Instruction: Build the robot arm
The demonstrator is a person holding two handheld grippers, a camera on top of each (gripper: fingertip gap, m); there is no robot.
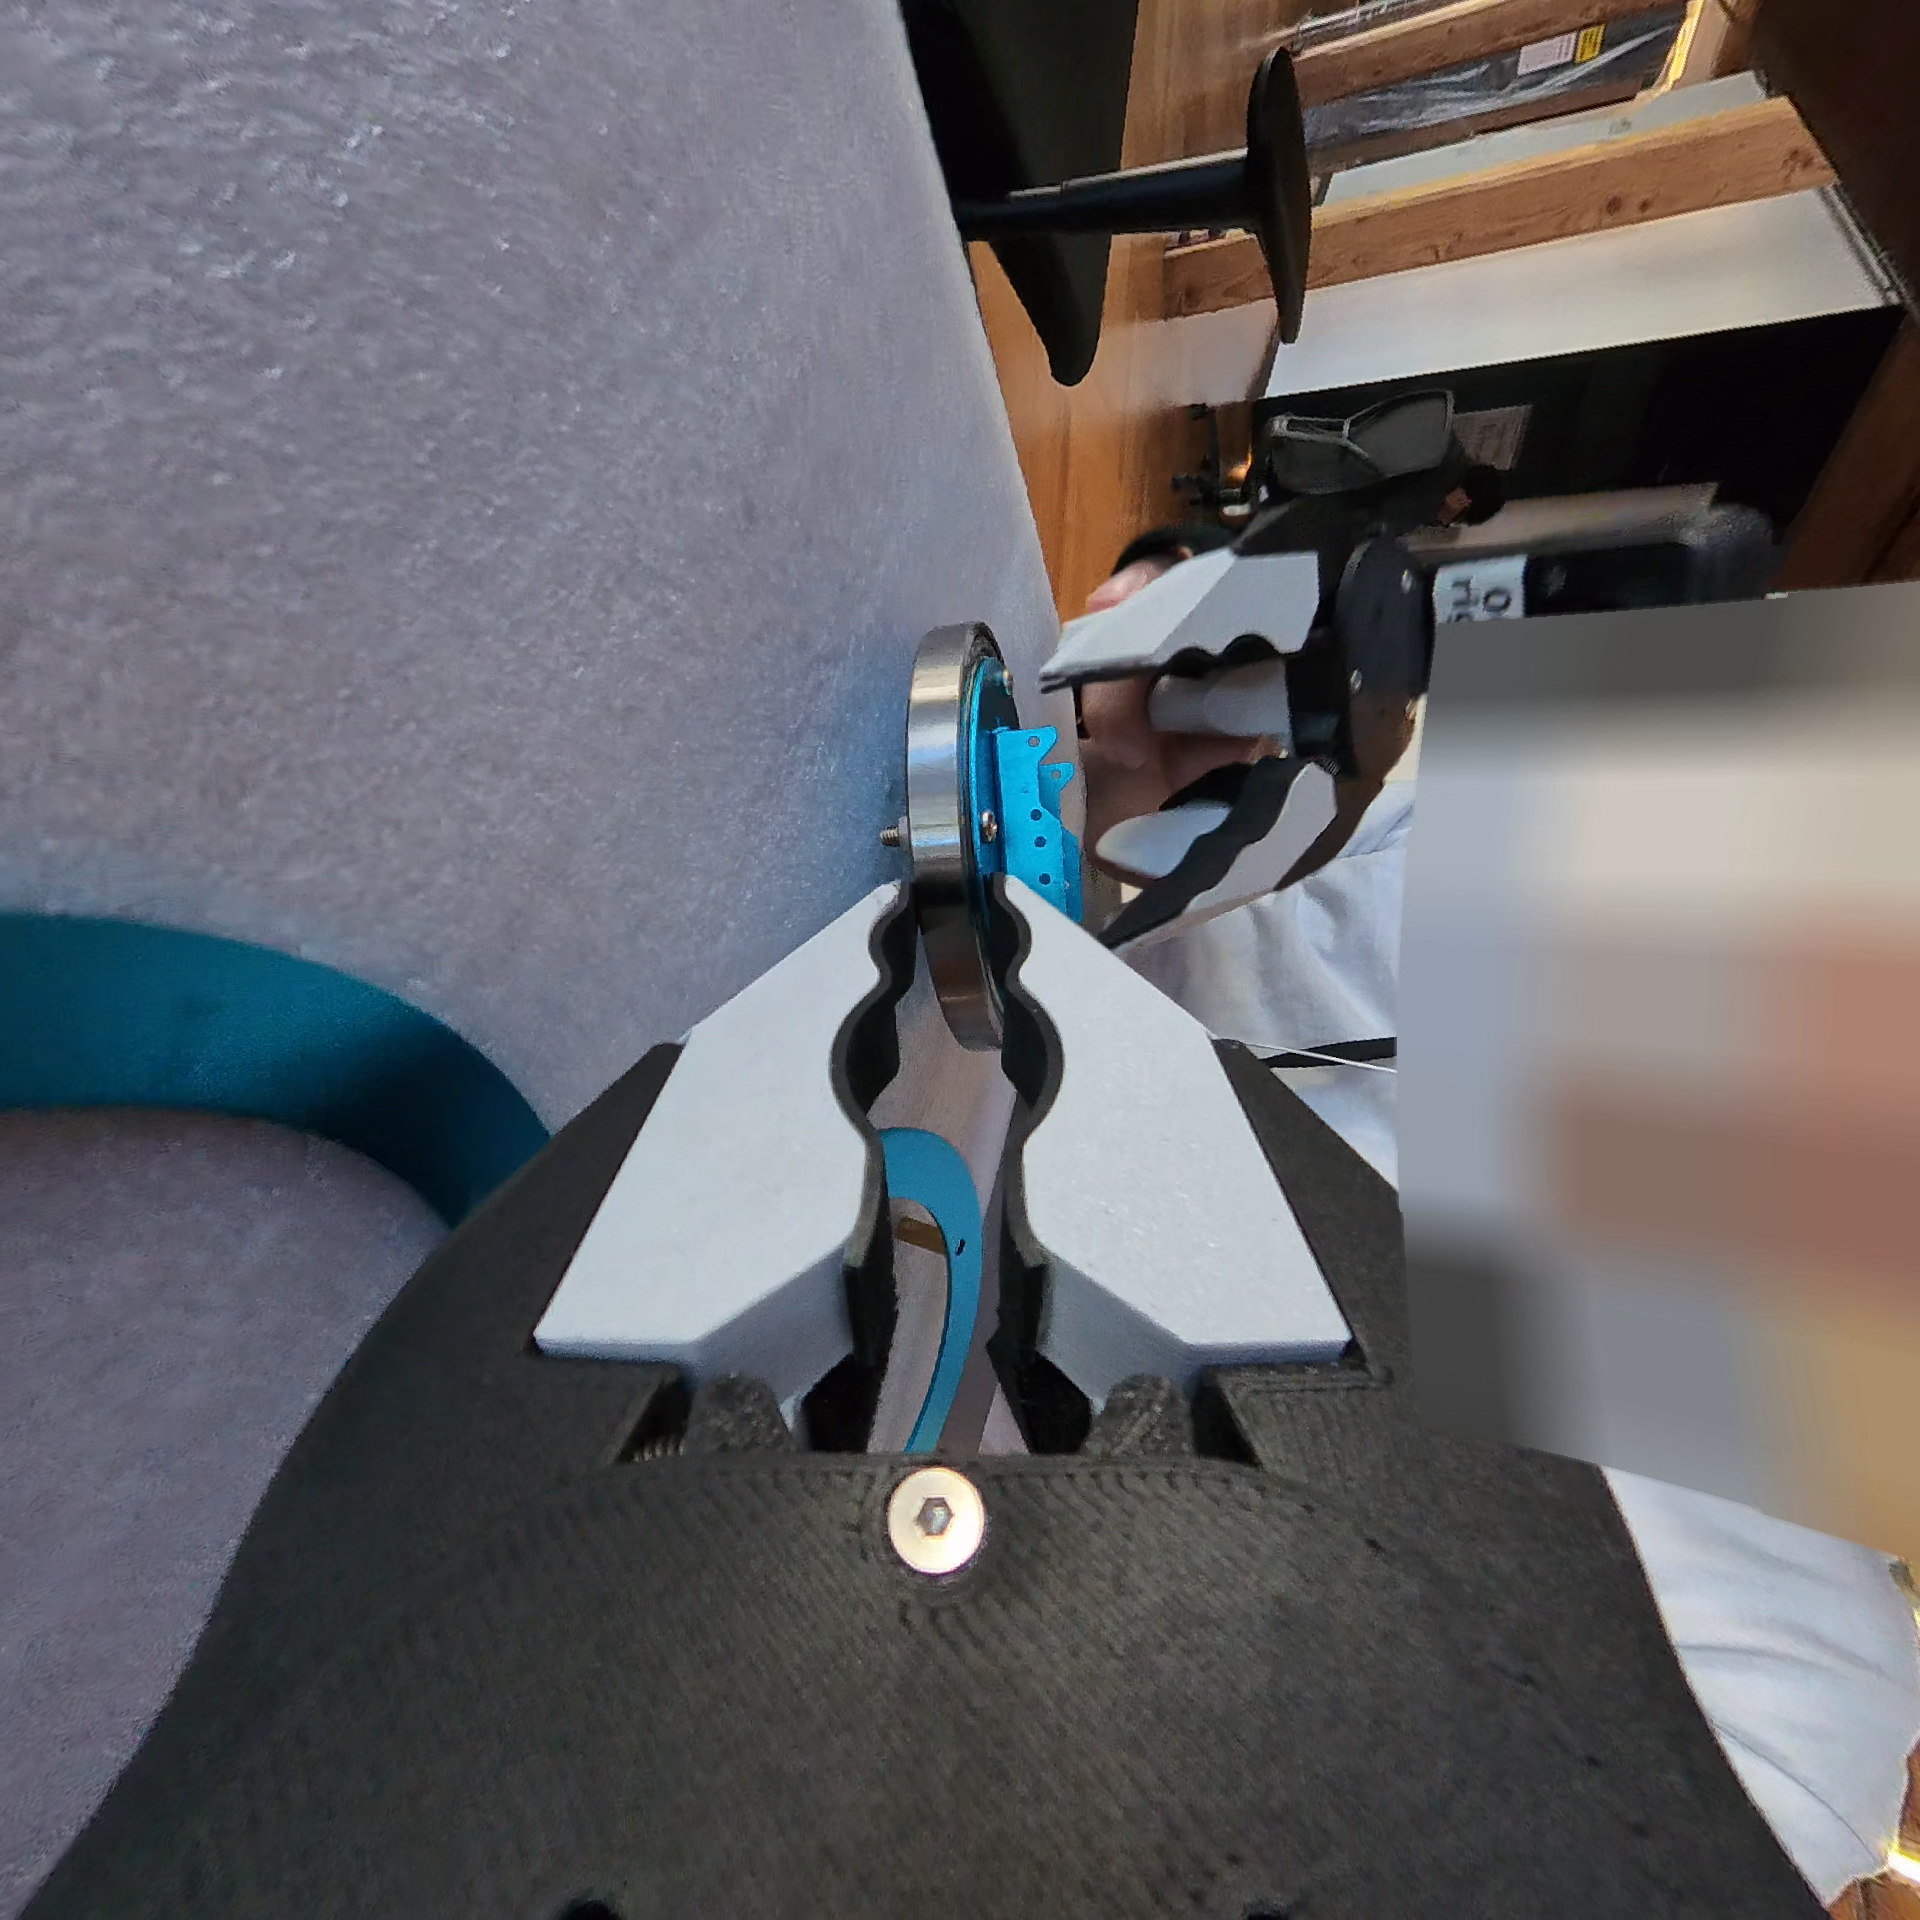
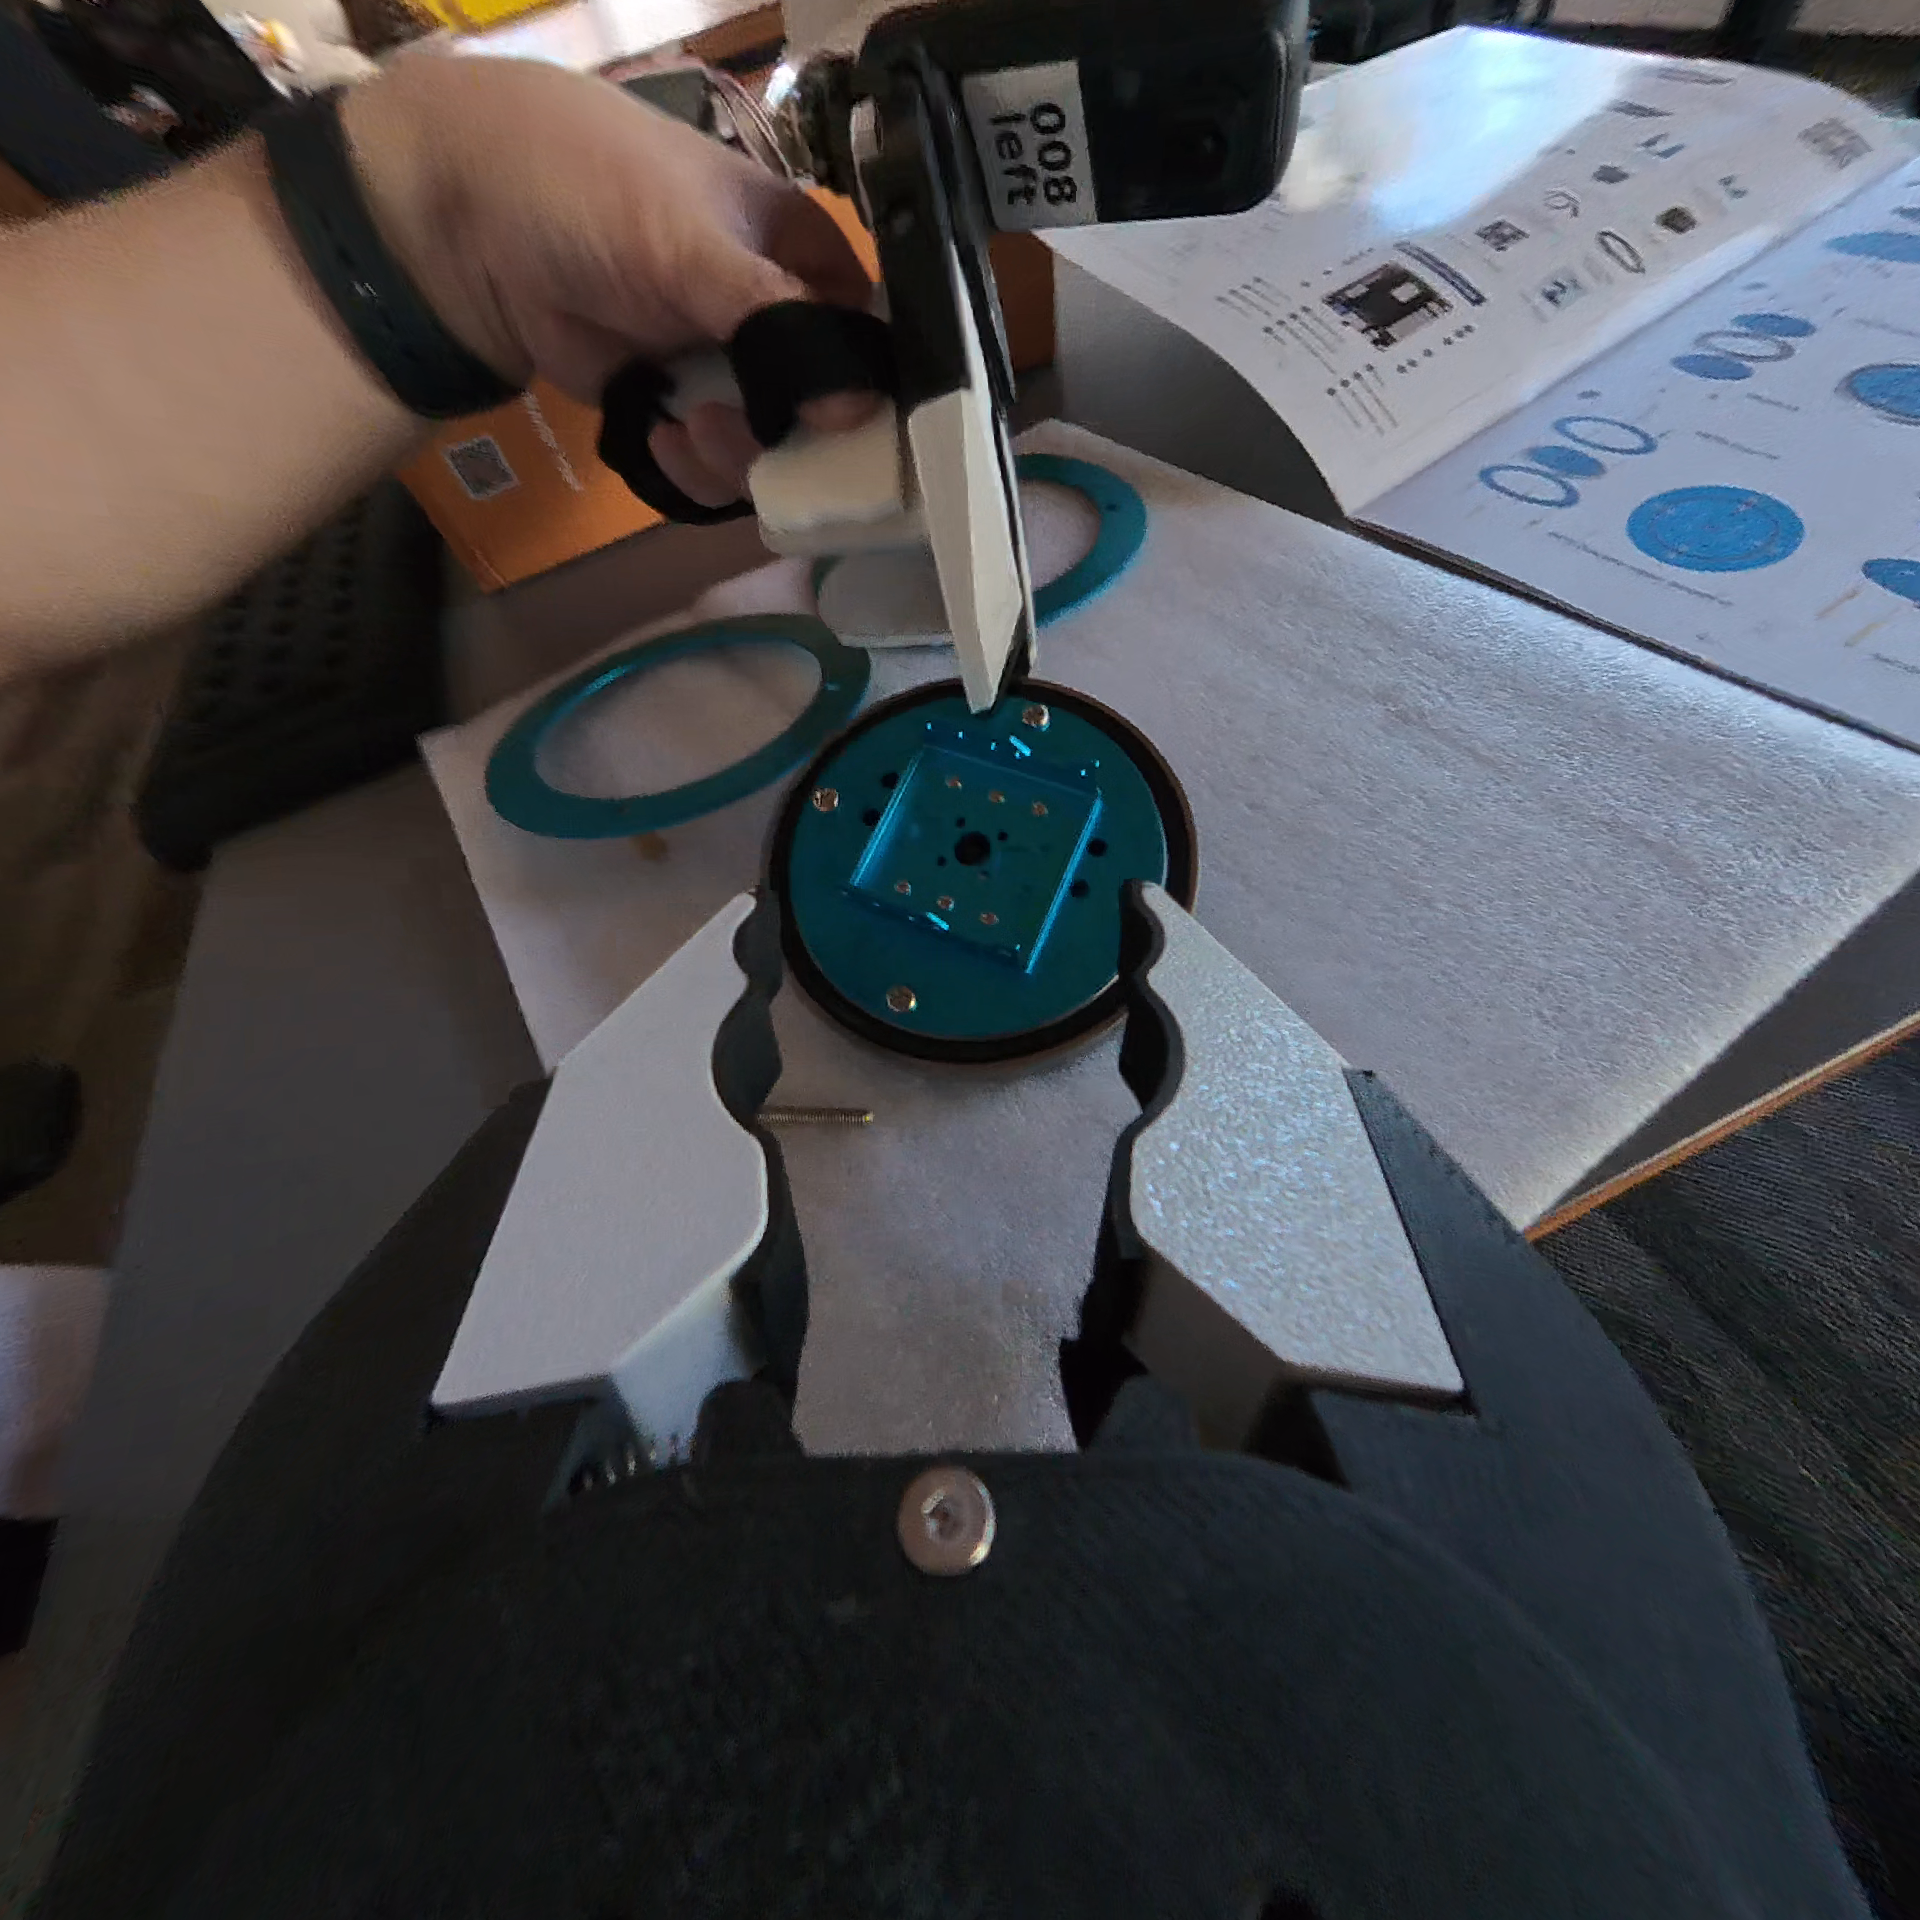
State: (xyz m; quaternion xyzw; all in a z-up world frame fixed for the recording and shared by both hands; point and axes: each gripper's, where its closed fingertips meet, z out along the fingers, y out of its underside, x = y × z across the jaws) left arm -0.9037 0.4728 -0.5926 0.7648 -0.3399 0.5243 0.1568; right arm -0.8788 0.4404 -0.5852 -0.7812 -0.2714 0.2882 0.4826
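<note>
A round assembly (image 2: 977, 862), a blue plate with a square blue bracket inside a steel bearing ring, lies on white foam (image 2: 1351, 831). My left gripper (image 1: 956, 894) is shut on its rim (image 1: 940, 748), seen edge-on. In the right wrist view it comes down from above onto the far edge (image 2: 997, 686). My right gripper (image 2: 945, 904) is open, with one fingertip on each side of the disc's near half. It looks close to the disc but not clamped on it. It also shows in the left wrist view (image 1: 1081, 764), beyond the bracket (image 1: 1029, 810).
Two loose blue rings (image 2: 520, 769) (image 2: 1112, 540) lie on the foam behind the disc. A thin brass screw (image 2: 816, 1117) lies between my right fingers. An open printed booklet (image 2: 1558, 312) is at the right, and an orange box (image 2: 520, 488) is at the back left. My right fingertips sit around 5 centimeters from my left ones.
</note>
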